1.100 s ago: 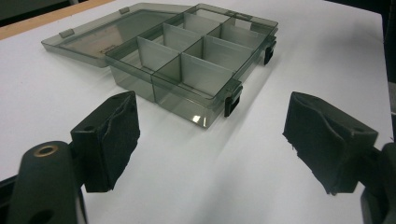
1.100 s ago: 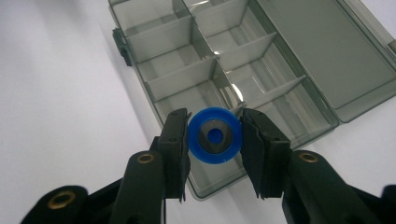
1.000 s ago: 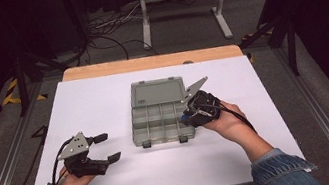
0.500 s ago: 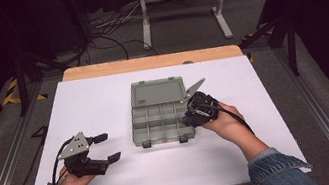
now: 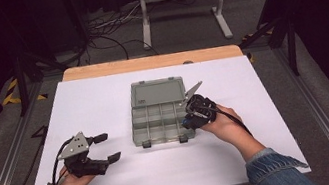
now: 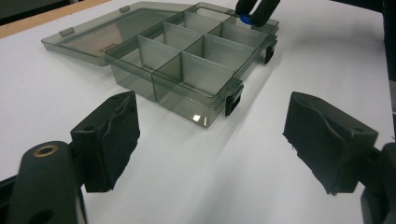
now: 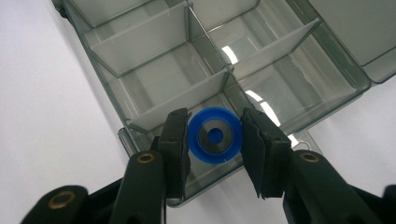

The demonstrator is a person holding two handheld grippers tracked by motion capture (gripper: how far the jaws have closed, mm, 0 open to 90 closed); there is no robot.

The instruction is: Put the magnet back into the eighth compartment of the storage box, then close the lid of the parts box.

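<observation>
High view: your right gripper (image 5: 190,113) hangs over the near right corner of the grey box (image 5: 159,111). The box sits in the middle of the white surface (image 5: 103,102), and its lid is already flipped open and lies flat at the far side. Your left gripper (image 5: 98,149) rests low on the surface, well apart from the box, with its fingers spread wide and nothing between them.

Left gripper view: your two black fingers (image 6: 109,140) stand far apart over bare white surface. The box (image 6: 187,65) is ahead, and every little room you can see in it looks empty. At its far corner, the other gripper (image 6: 256,10) pokes down with a bit of blue showing at its tip.

Right gripper view: your fingers (image 7: 175,140) pinch a small blue ring (image 7: 215,135) with a grey middle. One finger is on each side of it, both touching. The ring is up in the air, right above the corner room of the box (image 7: 154,51) and close to its outer wall. It is not lying on the bottom yet.

So the lid is open and the ring is picked up and brought to the box. That part looks done. What is left, I think, is to go a bit lower, let the ring go into the room, and maybe shut the lid later.
</observation>
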